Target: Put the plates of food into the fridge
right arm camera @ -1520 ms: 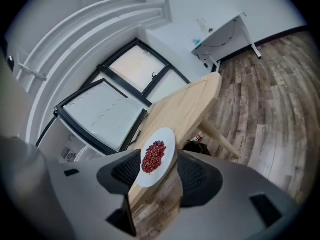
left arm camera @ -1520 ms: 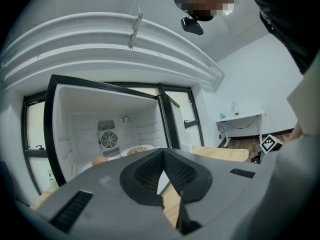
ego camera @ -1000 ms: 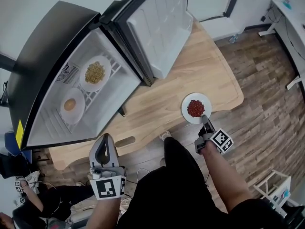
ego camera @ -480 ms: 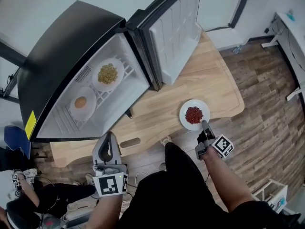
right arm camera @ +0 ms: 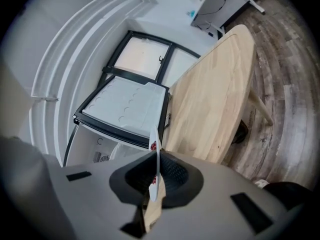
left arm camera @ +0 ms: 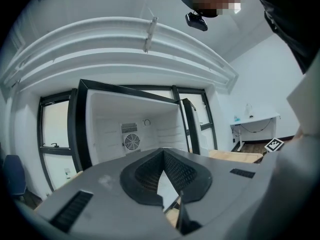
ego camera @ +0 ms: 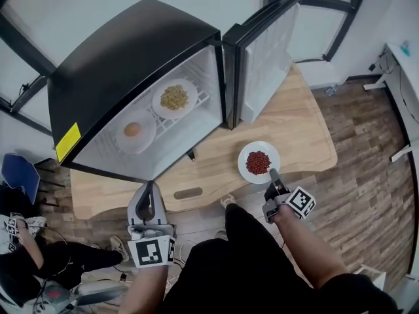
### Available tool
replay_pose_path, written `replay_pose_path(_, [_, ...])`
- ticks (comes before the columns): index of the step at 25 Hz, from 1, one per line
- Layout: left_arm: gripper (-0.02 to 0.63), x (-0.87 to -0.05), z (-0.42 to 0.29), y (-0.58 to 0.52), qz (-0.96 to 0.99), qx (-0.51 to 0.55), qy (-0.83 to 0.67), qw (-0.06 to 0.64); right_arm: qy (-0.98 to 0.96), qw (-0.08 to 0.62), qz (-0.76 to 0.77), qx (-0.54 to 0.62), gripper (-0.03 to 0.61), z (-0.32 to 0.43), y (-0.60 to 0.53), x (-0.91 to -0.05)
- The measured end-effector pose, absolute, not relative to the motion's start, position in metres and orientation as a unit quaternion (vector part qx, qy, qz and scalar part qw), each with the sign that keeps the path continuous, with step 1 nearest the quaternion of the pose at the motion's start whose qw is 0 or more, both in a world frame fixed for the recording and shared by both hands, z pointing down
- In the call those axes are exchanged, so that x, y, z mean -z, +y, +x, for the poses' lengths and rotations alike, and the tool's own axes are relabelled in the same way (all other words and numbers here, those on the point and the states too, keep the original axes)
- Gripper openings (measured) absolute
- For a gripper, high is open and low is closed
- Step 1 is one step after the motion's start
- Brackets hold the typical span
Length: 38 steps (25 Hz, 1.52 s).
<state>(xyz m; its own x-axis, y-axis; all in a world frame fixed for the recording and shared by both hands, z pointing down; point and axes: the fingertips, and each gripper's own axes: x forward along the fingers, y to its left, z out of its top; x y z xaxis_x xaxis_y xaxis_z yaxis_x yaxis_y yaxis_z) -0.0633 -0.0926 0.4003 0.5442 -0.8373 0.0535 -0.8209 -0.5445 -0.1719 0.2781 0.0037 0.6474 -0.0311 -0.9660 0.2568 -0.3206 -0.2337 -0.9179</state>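
A white plate of red food (ego camera: 258, 163) hangs just over the wooden table (ego camera: 304, 126), and my right gripper (ego camera: 273, 175) is shut on its near rim. In the right gripper view the plate (right arm camera: 155, 171) shows edge-on between the pads of my right gripper (right arm camera: 156, 156). The black fridge (ego camera: 124, 51) stands open on the table. On its wire shelf sit a plate of yellow-green food (ego camera: 175, 98) and a plate with an orange item (ego camera: 135, 131). My left gripper (ego camera: 148, 190) is shut and holds nothing, below the table's front edge; the left gripper (left arm camera: 162, 151) faces the fridge interior (left arm camera: 131, 131).
The fridge door (ego camera: 265, 54) stands swung open to the right of the shelf, over the table's back. A person sits on the floor at the lower left (ego camera: 29, 257). A white desk (ego camera: 407, 61) stands at the far right on the wood floor.
My right gripper closed on the plate's rim and raised it a little, shifting it left toward the fridge. My left gripper rose toward the table edge. The head view swung up over the fridge.
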Motion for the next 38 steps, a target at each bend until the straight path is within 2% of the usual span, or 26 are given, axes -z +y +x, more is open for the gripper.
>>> replay_pose_path(11, [0.005, -0.381, -0.129, -0.090, -0.841, 0.047, 0.536, 0.064, 0.570, 0.318, -0.568, 0.501, 0.032, 0.222, -0.048, -0.617])
replay_pose_path(22, [0.005, -0.376, -0.200, -0.097, -0.785, 0.051, 0.615, 0.053, 0.621, 0.262, -0.516, 0.528, 0.032, 0.160, -0.115, -0.606])
replay_pose_path(38, [0.005, -0.361, -0.231, -0.125, -0.743, 0.067, 0.662, 0.065, 0.670, 0.209, -0.438, 0.562, 0.032, 0.075, -0.204, -0.605])
